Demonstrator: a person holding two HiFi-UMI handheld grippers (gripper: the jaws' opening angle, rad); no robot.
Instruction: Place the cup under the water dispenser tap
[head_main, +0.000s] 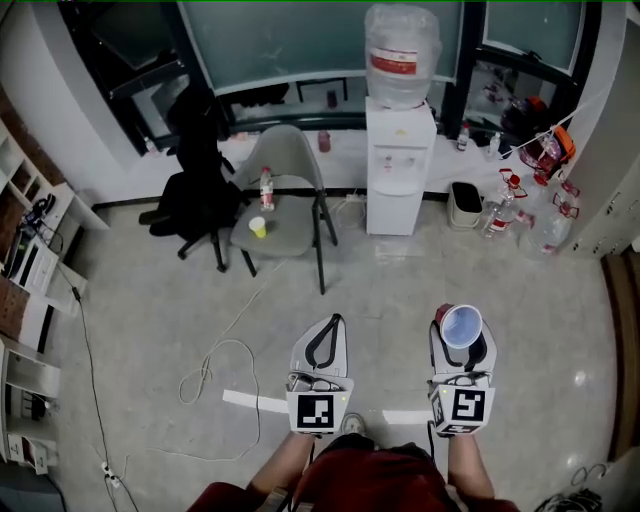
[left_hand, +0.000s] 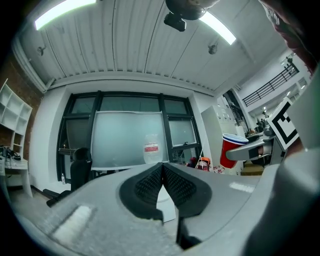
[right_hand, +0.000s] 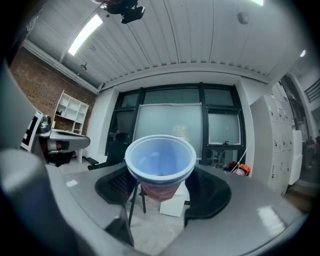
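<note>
A red cup (head_main: 460, 326) with a pale blue inside stands upright between the jaws of my right gripper (head_main: 461, 334), which is shut on it low on its body. In the right gripper view the cup (right_hand: 160, 165) fills the middle, its mouth facing the camera. My left gripper (head_main: 321, 342) is held level beside it, shut and empty; its pads (left_hand: 150, 185) meet in the left gripper view, where the cup (left_hand: 231, 150) shows at the right. The white water dispenser (head_main: 400, 165) with a bottle on top stands far ahead by the window.
A grey chair (head_main: 285, 200) with a bottle and a yellow cup on it stands left of the dispenser, a black office chair (head_main: 195, 190) further left. Several bottles (head_main: 520, 215) and a bin (head_main: 466, 203) sit to the dispenser's right. A white cable (head_main: 215, 365) lies on the floor.
</note>
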